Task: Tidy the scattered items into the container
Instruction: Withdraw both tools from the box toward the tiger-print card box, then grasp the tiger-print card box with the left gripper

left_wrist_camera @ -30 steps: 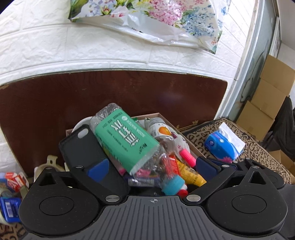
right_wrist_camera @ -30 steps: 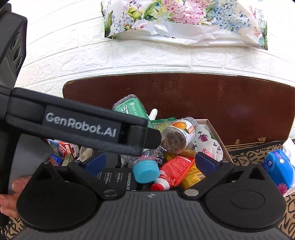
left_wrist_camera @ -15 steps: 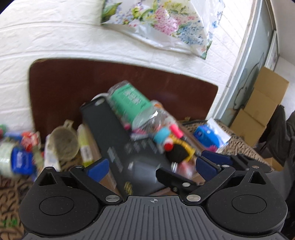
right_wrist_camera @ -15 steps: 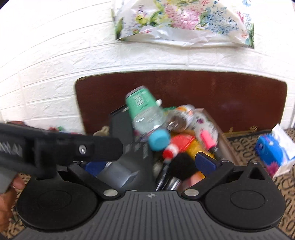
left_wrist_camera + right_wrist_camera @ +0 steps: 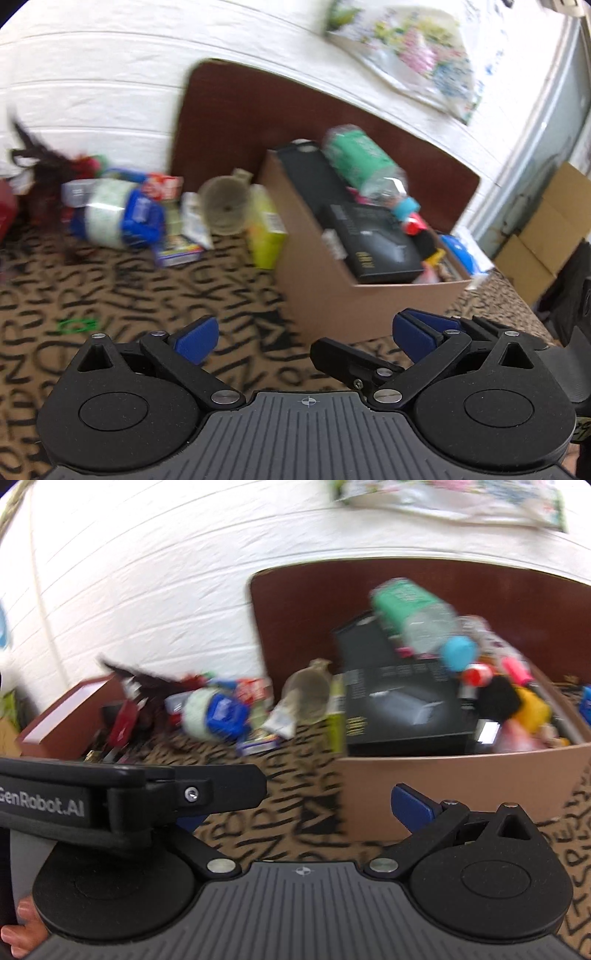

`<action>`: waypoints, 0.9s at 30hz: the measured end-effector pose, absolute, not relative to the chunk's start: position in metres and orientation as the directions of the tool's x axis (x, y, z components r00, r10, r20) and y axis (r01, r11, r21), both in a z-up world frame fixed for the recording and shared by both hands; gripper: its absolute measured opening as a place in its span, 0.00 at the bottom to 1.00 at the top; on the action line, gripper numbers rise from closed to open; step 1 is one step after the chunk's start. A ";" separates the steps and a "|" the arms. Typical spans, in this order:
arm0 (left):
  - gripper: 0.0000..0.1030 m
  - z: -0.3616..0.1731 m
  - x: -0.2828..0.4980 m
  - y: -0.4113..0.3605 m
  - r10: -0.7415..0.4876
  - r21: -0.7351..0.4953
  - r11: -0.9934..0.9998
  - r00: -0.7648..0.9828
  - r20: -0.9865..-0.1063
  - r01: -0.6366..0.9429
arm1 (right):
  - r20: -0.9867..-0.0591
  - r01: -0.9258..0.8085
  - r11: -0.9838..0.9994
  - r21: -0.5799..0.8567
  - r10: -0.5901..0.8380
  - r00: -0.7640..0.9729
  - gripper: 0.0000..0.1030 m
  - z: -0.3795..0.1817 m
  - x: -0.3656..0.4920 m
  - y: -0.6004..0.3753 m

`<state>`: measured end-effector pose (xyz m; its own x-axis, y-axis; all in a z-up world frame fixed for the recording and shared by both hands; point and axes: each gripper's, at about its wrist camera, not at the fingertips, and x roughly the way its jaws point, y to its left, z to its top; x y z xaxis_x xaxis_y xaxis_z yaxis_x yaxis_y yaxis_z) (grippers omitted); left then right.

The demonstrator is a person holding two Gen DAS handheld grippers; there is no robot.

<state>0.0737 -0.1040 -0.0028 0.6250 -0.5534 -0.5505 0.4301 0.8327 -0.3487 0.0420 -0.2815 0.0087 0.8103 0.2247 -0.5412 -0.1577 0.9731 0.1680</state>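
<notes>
A cardboard box [image 5: 351,302] stands on the patterned cloth, heaped with a black carton [image 5: 369,236], a green-label bottle [image 5: 362,162] and several small items. My left gripper [image 5: 304,336] is open and empty, just short of the box's near wall. In the right wrist view the same box [image 5: 461,779], black carton [image 5: 406,698] and bottle [image 5: 410,605] show. My right gripper [image 5: 299,812] is open with nothing between its fingers, and its left finger is hidden behind the left gripper's body [image 5: 129,797]. Both views are motion-blurred.
Left of the box lie a yellow-green carton [image 5: 266,232], a clear cup [image 5: 223,206], a tape roll with a blue pack [image 5: 110,214] and small packets. A green band [image 5: 75,325] lies on the cloth. A red-brown box [image 5: 70,720] sits far left. A hand [image 5: 22,926] shows at bottom left.
Both grippers have drawn back from over the box and swung left. The box's outer wall and the loose pile beside it have come into view. The black carton lies in the box.
</notes>
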 end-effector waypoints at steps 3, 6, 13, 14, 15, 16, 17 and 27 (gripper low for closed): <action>1.00 -0.008 0.077 -0.083 -0.520 -0.334 0.854 0.647 -0.557 0.398 | -0.559 -0.219 0.963 0.157 0.270 0.784 1.00 0.009 0.050 -0.258; 1.00 -0.015 0.087 -0.066 -0.488 -0.326 0.873 0.665 -0.566 0.363 | -0.566 -0.253 0.958 0.138 0.286 0.774 1.00 0.004 0.058 -0.238; 1.00 -0.040 0.122 -0.048 -0.472 -0.320 0.882 0.653 -0.593 0.346 | -0.598 -0.228 0.971 0.066 0.222 0.770 1.00 -0.021 0.086 -0.214; 0.99 -0.044 0.128 -0.048 -0.470 -0.316 0.883 0.648 -0.599 0.348 | -0.602 -0.221 0.973 0.060 0.212 0.770 1.00 -0.026 0.091 -0.212; 0.99 -0.048 0.134 -0.048 -0.470 -0.312 0.883 0.644 -0.604 0.351 | -0.606 -0.215 0.975 0.053 0.203 0.769 0.99 -0.031 0.096 -0.210; 0.97 -0.051 0.141 -0.049 -0.470 -0.307 0.883 0.640 -0.608 0.356 | -0.609 -0.210 0.977 0.046 0.194 0.769 0.99 -0.035 0.101 -0.208; 0.96 -0.054 0.148 -0.050 -0.470 -0.302 0.882 0.637 -0.611 0.362 | -0.612 -0.205 0.978 0.038 0.185 0.769 0.99 -0.040 0.107 -0.206; 0.79 -0.092 0.239 -0.065 -0.488 -0.309 0.869 0.571 -0.660 0.386 | -0.648 -0.209 0.977 0.033 0.180 0.740 0.83 -0.085 0.178 -0.189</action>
